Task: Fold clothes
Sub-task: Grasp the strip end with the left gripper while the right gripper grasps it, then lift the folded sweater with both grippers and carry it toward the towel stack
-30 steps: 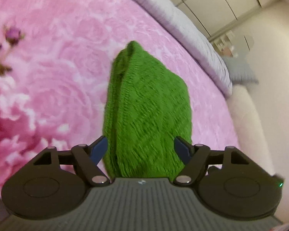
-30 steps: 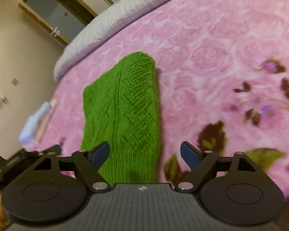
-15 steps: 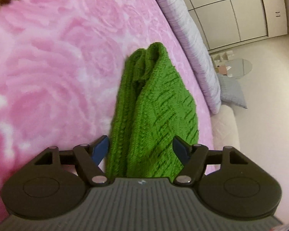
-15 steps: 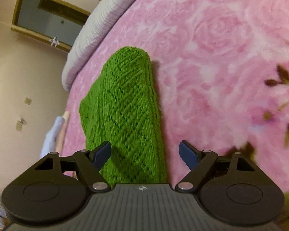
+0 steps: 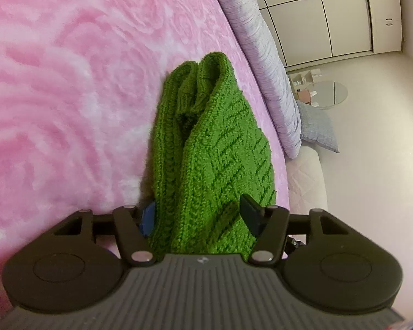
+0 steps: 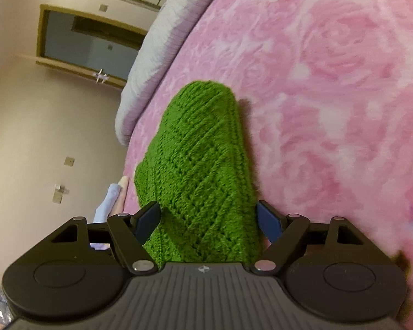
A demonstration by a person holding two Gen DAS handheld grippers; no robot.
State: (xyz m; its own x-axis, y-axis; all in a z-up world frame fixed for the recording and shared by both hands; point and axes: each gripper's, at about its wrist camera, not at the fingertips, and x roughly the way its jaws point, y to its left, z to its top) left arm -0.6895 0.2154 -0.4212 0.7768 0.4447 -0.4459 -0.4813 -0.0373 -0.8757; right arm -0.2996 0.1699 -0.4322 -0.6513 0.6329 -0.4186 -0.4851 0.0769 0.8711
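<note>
A folded green knit garment (image 5: 214, 165) lies on a pink rose-patterned blanket (image 5: 68, 110) near the bed's edge, and its near end sits between the spread fingers of both grippers. The left gripper (image 5: 199, 216) has its jaws apart, straddling the knit; the right gripper (image 6: 209, 220) is likewise wide apart around it. Nothing else rests on the blanket close by. A grey ribbed bedspread edge (image 5: 264, 63) borders the pink cover. Beyond it are pale cupboard doors (image 5: 330, 19), a grey cushion (image 5: 316, 126) on the floor and a round glass table (image 5: 327, 93). The right view shows a beige wall and a framed opening (image 6: 88, 46). Whether the blue pads touch the yarn is unclear.
</note>
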